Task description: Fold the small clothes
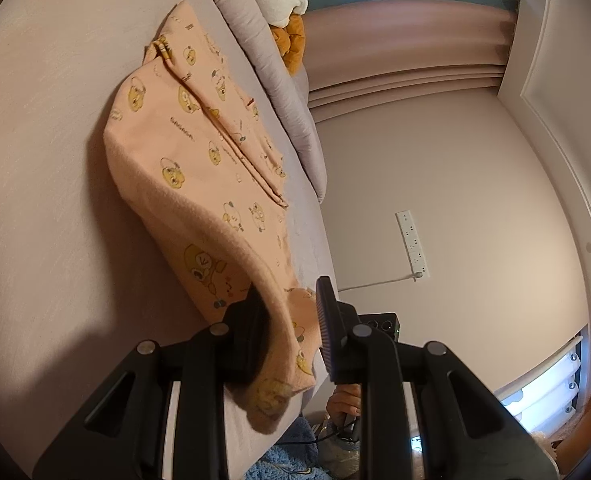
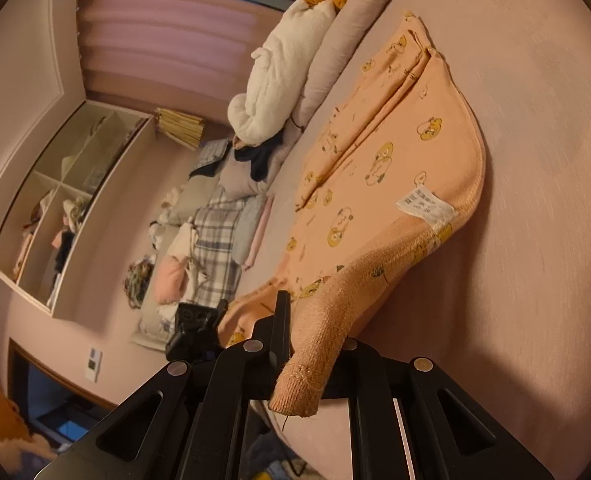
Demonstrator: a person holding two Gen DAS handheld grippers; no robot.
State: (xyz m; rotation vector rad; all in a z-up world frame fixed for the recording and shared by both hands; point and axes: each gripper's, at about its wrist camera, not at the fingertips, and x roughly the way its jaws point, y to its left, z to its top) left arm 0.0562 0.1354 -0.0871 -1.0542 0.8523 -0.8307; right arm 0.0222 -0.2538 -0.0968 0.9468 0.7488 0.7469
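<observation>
A small peach garment (image 1: 191, 152) printed with yellow cartoon bears lies on the pink bed sheet (image 1: 43, 160), partly folded. My left gripper (image 1: 291, 320) has a lifted edge of the garment between its fingers; the fingers stand apart around the cloth. In the right wrist view the same garment (image 2: 379, 168) shows its inside with a white care label (image 2: 425, 204). My right gripper (image 2: 307, 344) is shut on the ribbed hem, which drapes over the right finger and hides it.
A grey rolled quilt (image 1: 271, 80) and a white plush (image 2: 283, 68) lie along the bed's far edge. Folded clothes and plaid fabric (image 2: 211, 236) are stacked beyond. A wall power strip (image 1: 413, 244) and a shelf unit (image 2: 63, 200) are on the walls.
</observation>
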